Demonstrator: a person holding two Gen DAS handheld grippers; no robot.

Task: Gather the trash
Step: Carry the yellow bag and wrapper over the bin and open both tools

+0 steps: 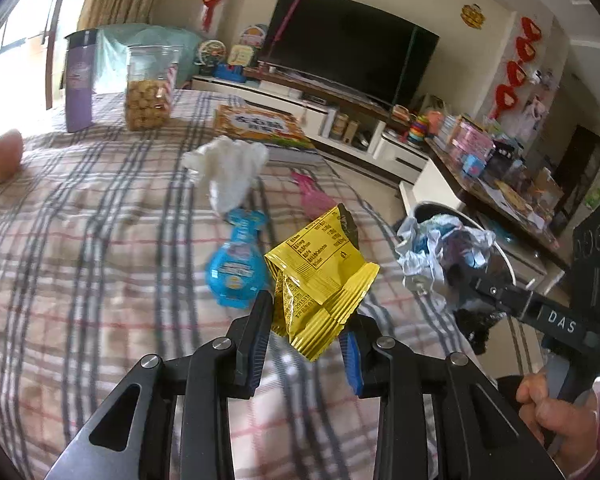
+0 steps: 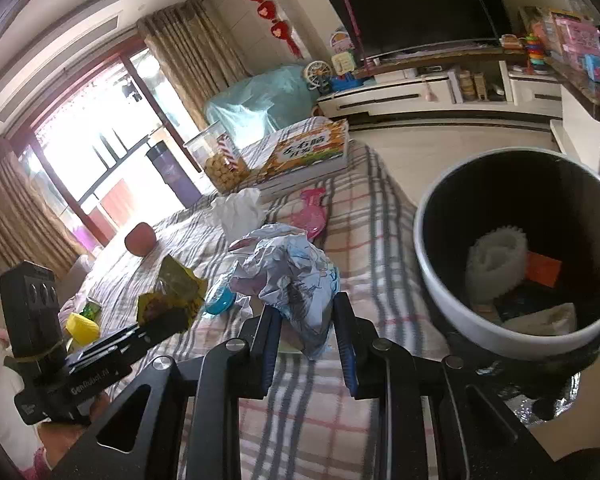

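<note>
Your left gripper (image 1: 306, 330) and right gripper (image 2: 306, 334) are matte black linkages with round silver screws and blue pads (image 1: 350, 354) inside the fingers. White lettering marks their bars, "DAS" on the right one. Your right hand (image 1: 548, 408) wears a pink cuff.

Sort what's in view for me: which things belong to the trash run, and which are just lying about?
Job:
- yellow wrapper, in left gripper
- crumpled paper, in right gripper
- trash bin
- white tissue

Lying about:
- snack jar
- purple bottle
- boxed game
- apple
</note>
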